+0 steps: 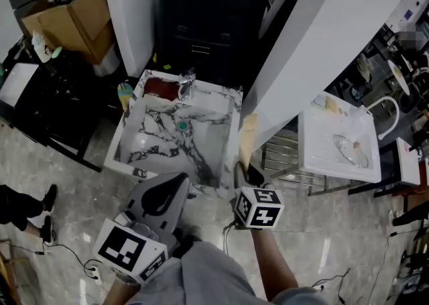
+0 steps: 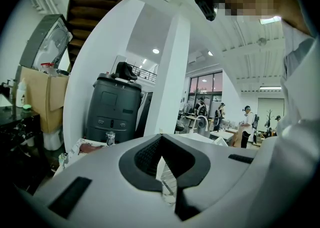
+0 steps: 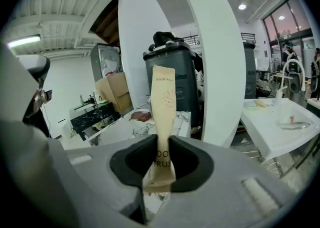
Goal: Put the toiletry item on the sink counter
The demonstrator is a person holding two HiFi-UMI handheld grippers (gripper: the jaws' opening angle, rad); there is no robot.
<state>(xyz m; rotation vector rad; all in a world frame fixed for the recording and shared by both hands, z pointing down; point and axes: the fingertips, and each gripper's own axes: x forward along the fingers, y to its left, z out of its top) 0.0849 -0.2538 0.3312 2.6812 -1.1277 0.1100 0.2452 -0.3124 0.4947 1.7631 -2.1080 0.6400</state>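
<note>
A sink counter (image 1: pixel 221 106) of white veined marble stands on a glossy grey tiled floor (image 1: pixel 335 243). A broad white column (image 1: pixel 315 49) rises just to its right, a dark bin (image 1: pixel 201 22) stands at its far side, and a cardboard box (image 1: pixel 70 19) sits to the far left. The right tool (image 3: pixel 162 144) is clenched on the lower end of a tan paper toiletry packet (image 3: pixel 163 96), held in the air by the counter's right edge. The packet's long axis runs straight out from the jaws, with its free end pointing to the far side. The left tool (image 2: pixel 161 139) is closed with nothing in it.
</note>
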